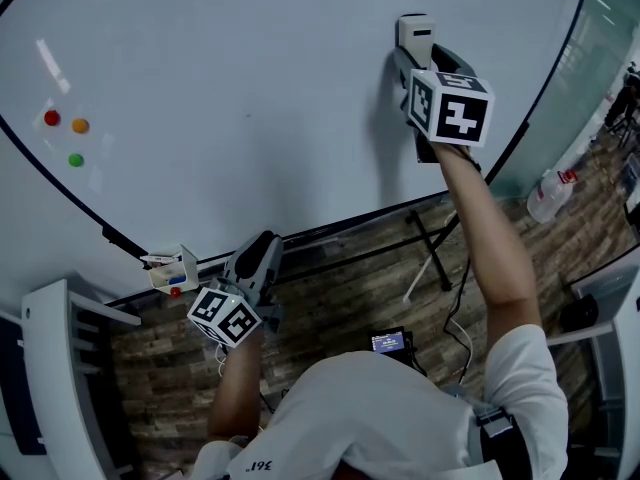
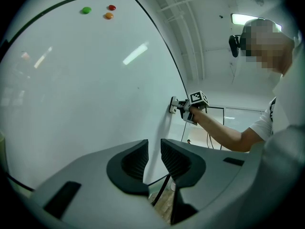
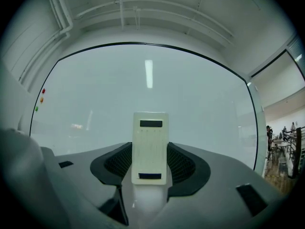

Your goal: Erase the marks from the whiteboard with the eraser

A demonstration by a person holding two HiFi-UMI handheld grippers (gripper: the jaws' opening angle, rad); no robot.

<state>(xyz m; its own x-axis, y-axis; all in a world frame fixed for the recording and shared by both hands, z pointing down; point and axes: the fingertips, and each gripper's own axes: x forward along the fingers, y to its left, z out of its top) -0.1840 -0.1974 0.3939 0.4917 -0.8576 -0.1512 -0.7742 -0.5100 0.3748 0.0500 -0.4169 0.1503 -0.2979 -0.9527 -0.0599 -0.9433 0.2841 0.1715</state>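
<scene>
Eraser [image 3: 150,148] clamped between right gripper [image 3: 150,162] jaws.

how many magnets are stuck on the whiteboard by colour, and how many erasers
red magnet: 1
orange magnet: 1
green magnet: 1
eraser: 1
total: 4
</scene>
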